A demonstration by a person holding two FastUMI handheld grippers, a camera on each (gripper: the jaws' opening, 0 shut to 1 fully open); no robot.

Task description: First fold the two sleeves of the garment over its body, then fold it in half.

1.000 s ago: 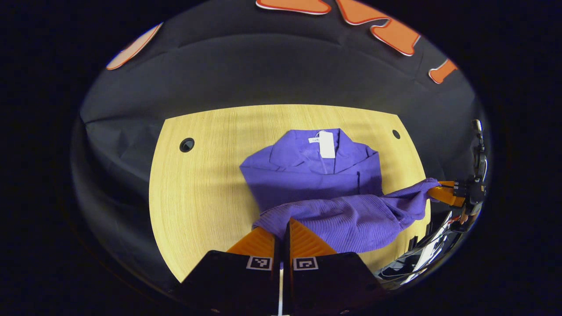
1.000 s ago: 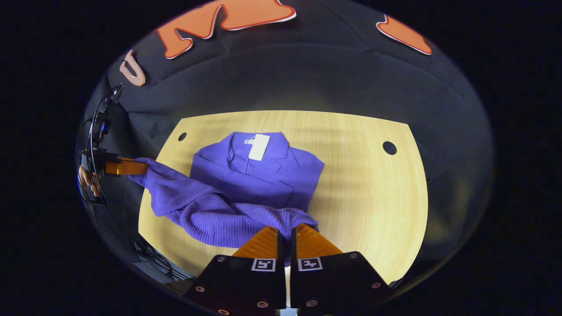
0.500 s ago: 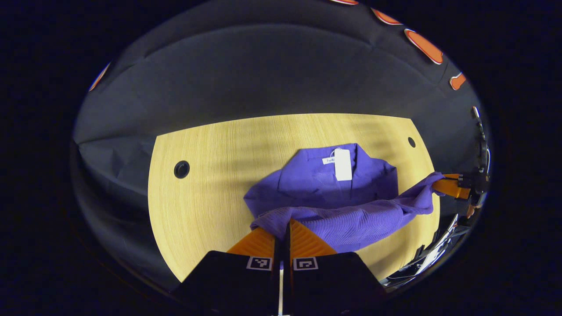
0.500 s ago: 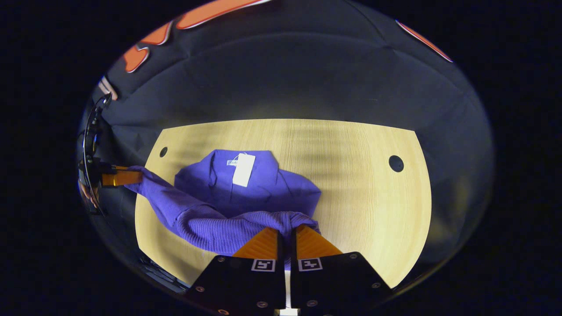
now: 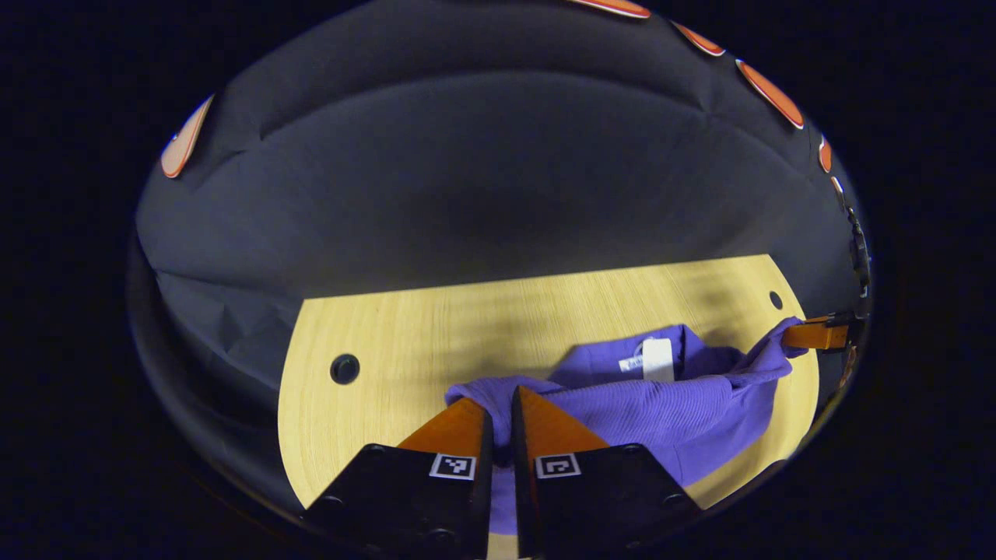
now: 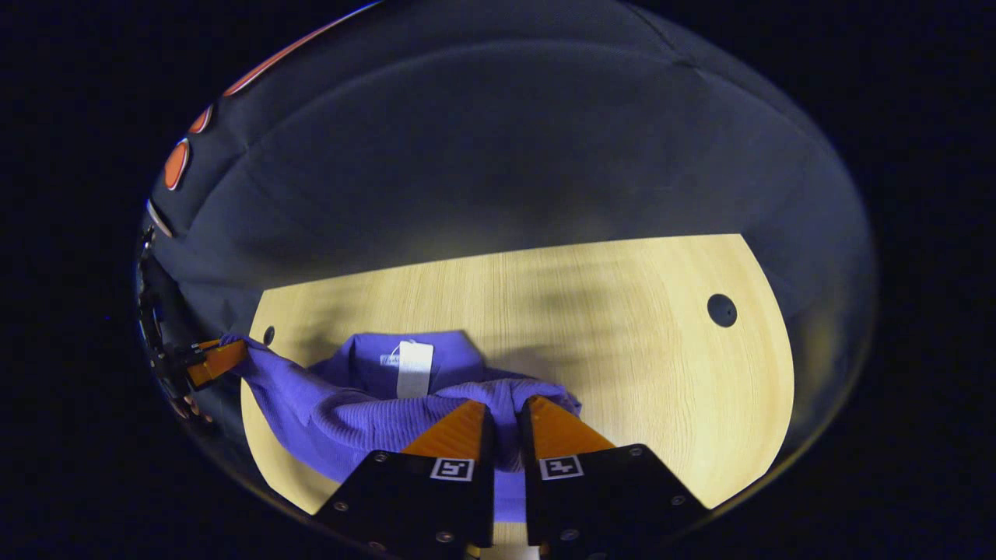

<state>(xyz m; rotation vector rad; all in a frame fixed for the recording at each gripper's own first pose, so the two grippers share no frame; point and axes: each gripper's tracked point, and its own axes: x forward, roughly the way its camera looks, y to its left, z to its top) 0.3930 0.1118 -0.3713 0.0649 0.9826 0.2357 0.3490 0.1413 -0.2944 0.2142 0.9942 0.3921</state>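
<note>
Purple garment (image 5: 669, 404) on the wooden table (image 5: 389, 350), its hem edge lifted off the surface and stretched between the two grippers; collar end with white tag (image 5: 657, 359) lies on the table beyond the raised edge. Left gripper (image 5: 498, 400) has its jaws closed on one hem corner, cloth bunched right at the fingertips; right gripper (image 6: 504, 412) has its jaws clamped on the other corner likewise, fabric sagging between them; a round hole (image 6: 721, 309) in the tabletop sits well apart from the cloth.
</note>
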